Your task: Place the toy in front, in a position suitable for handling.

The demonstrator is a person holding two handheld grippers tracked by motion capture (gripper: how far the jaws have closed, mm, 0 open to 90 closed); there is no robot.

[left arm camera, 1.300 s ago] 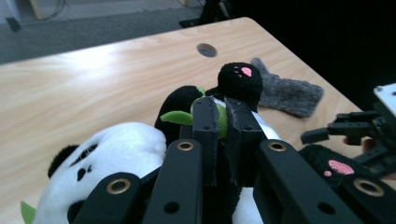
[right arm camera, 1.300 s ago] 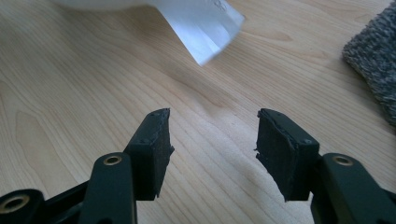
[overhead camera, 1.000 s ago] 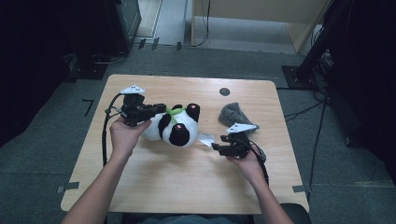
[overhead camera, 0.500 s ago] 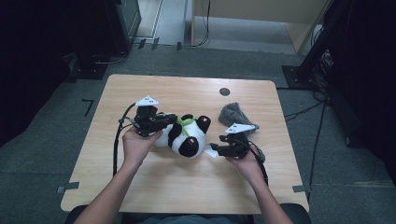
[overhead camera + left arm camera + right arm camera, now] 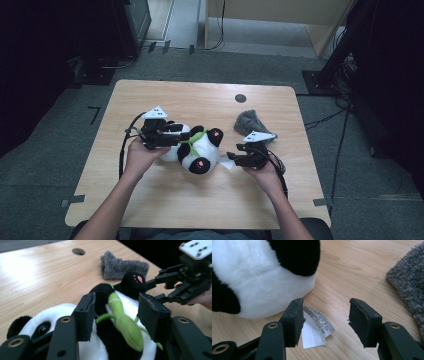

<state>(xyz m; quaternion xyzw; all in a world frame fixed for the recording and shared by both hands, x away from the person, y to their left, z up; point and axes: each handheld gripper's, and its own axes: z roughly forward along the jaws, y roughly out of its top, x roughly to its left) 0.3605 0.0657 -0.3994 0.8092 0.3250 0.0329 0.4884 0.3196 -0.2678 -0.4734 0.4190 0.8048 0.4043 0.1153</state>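
A black-and-white panda plush (image 5: 197, 150) lies on its back mid-table, a green bamboo sprig (image 5: 125, 326) across its chest. My left gripper (image 5: 184, 135) reaches over it from the left. Its jaws have just been opening, and they now stand open on either side of the sprig (image 5: 115, 315), their pads clear of it. My right gripper (image 5: 231, 157) waits open at the panda's right. Its jaws (image 5: 325, 315) hover just above the plush's white care label (image 5: 317, 326), which lies flat on the wood beside the panda's rump (image 5: 262, 282).
A grey fuzzy cloth (image 5: 250, 122) lies just beyond the right gripper, also visible as a grey cloth (image 5: 409, 282) at the right. The wooden table (image 5: 165, 100) has a round cable hole (image 5: 240, 98) near its far edge. Dark floor surrounds the table.
The left hand and the panda have shifted a little to the right and toward the person, and the plush has settled lower on the table. The right hand has stayed put.
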